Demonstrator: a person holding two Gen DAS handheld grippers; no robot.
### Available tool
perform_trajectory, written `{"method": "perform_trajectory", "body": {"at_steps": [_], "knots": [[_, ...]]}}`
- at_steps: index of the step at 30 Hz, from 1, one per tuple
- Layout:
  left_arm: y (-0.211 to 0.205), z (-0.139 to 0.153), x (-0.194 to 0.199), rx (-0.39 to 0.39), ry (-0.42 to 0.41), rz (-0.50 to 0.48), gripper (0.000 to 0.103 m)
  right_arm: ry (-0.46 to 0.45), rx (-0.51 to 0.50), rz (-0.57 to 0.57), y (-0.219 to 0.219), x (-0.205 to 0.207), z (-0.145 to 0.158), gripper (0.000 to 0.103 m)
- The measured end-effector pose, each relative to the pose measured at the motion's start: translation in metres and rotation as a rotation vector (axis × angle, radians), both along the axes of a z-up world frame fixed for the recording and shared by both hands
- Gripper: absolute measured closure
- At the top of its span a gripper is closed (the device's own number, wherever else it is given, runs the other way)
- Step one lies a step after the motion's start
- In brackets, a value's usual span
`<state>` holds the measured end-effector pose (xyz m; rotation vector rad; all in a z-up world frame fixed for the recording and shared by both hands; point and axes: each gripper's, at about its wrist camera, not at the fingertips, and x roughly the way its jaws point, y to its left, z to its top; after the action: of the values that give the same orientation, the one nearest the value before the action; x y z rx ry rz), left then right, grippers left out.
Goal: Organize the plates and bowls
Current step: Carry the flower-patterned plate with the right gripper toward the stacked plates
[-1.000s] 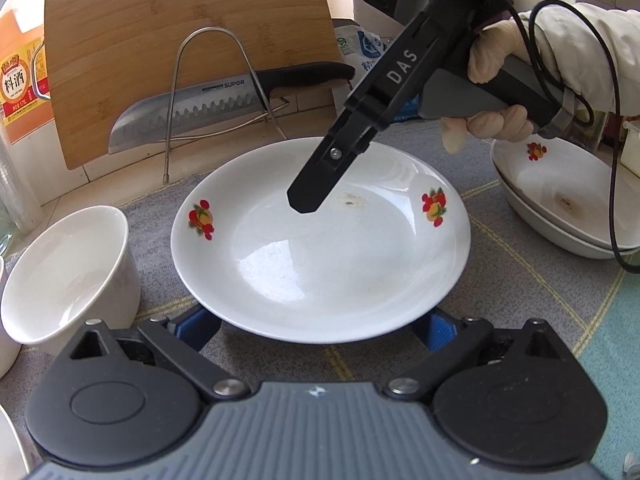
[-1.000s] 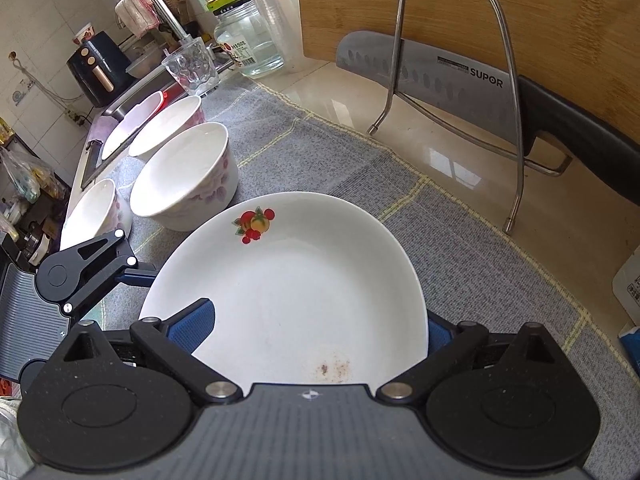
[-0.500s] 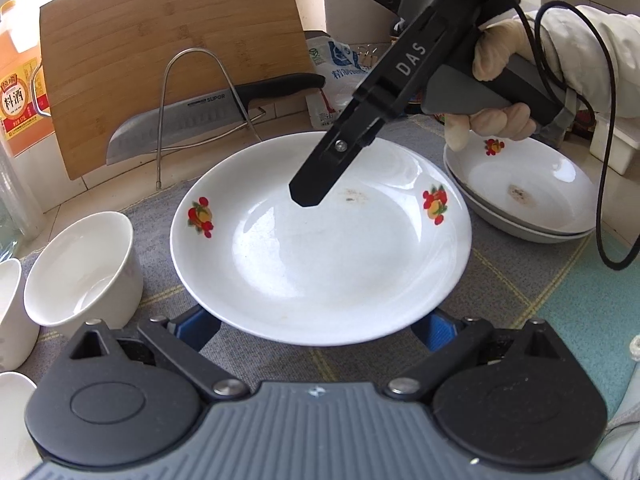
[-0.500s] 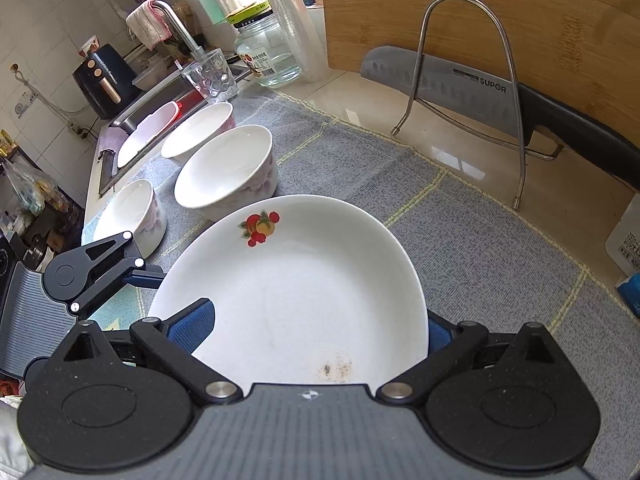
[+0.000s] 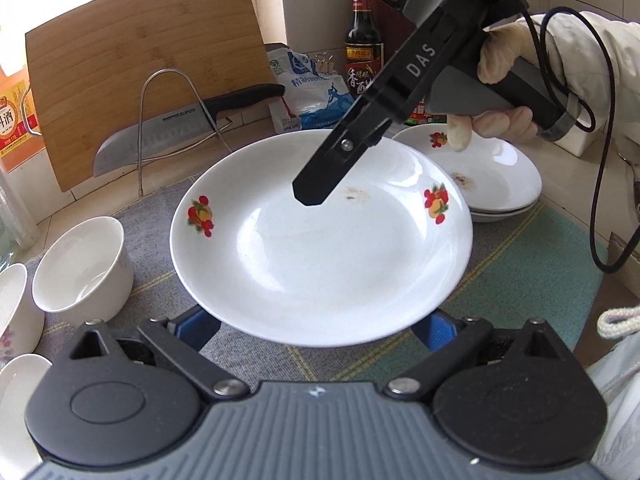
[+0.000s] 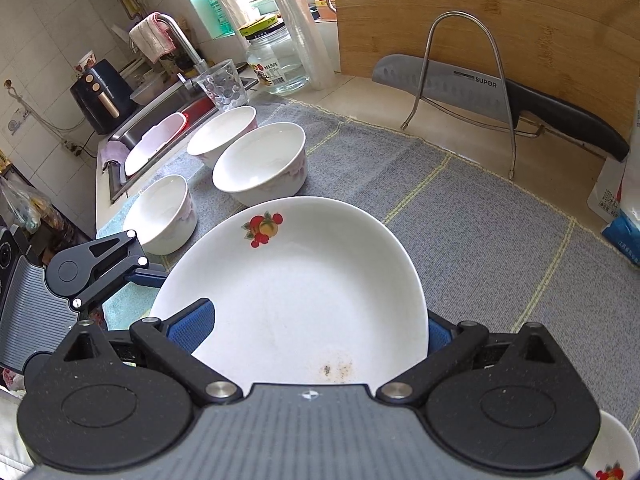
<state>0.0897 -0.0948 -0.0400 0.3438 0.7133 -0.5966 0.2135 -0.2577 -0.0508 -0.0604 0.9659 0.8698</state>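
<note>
**Fruit plate held from both sides above the mat**

L wrist view: left tongs (image 5: 316, 326) set wide, blue pads under near rim of fruit-print plate (image 5: 320, 248); can't tell if they press it. Right tongs (image 5: 316, 196) come in over far rim. Plate stack (image 5: 496, 176) just behind, on R. White bowl (image 5: 82, 268) on L.

R wrist view: right tongs (image 6: 316, 328) wide, pads either side of plate (image 6: 296, 288), clamped or not – can't tell. Bowls (image 6: 260, 168) beyond on grey mat (image 6: 460, 232); knife (image 6: 480, 88) in wire rack.
</note>
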Motion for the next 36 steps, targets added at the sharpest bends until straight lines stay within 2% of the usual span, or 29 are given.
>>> {"method": "perform_trajectory", "body": {"at_steps": [14, 27, 36], "knots": [[-0.014, 0.008, -0.016, 0.007, 0.017, -0.125, 0.003, -0.011, 0.017, -0.123, -0.032, -0.044, 0.003, 0.000], [-0.059, 0.004, -0.005, -0.003, 0.023, -0.323, 0.003, -0.019, 0.013, -0.328, -0.100, -0.079, -0.002, 0.000], [-0.091, -0.008, 0.010, -0.007, 0.037, -0.405, 0.003, 0.001, 0.024, -0.433, -0.145, -0.085, -0.014, 0.000]]}}
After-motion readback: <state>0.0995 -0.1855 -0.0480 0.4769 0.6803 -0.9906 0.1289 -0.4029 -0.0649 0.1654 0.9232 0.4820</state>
